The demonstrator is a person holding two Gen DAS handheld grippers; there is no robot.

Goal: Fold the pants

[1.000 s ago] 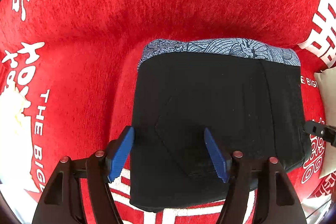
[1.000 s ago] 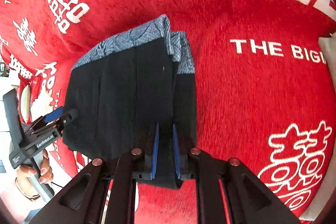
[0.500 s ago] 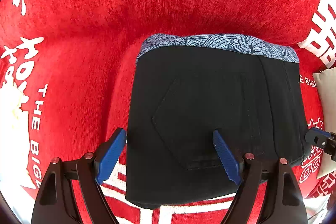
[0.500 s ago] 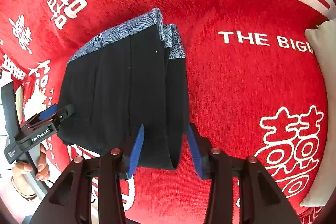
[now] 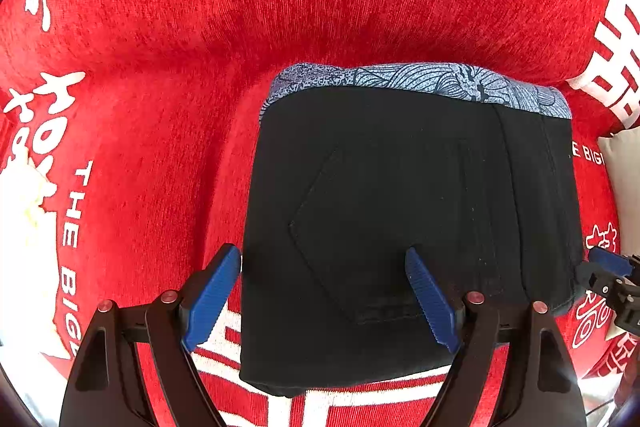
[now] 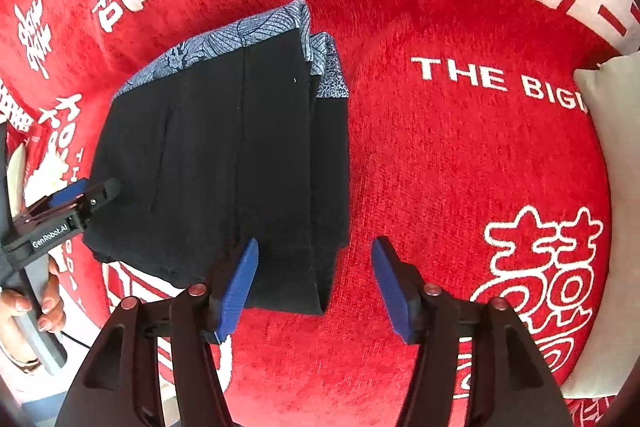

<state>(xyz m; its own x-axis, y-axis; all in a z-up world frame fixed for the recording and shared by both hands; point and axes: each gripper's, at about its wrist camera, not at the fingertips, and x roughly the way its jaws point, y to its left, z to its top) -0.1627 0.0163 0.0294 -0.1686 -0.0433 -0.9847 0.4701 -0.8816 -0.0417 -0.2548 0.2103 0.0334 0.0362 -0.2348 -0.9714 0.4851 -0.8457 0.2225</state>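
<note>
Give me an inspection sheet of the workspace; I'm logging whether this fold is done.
Surface: red cloth with white lettering.
Job's things: black pants folded into a compact stack, blue patterned band at the far edge.
Clutter: pale cushion at the right edge.
Grippers: left gripper open over the pants; right gripper open, straddling the stack's corner.
Cables: thin dark cable by the person's hand.
Surroundings: nothing seen.

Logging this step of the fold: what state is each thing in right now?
Pants: folded into a compact stack, lying flat on the red cloth, patterned waistband on the far edge.
Left gripper: open, over the pants' near edge, holding nothing.
Right gripper: open, straddling the pants' right corner, holding nothing.
</note>
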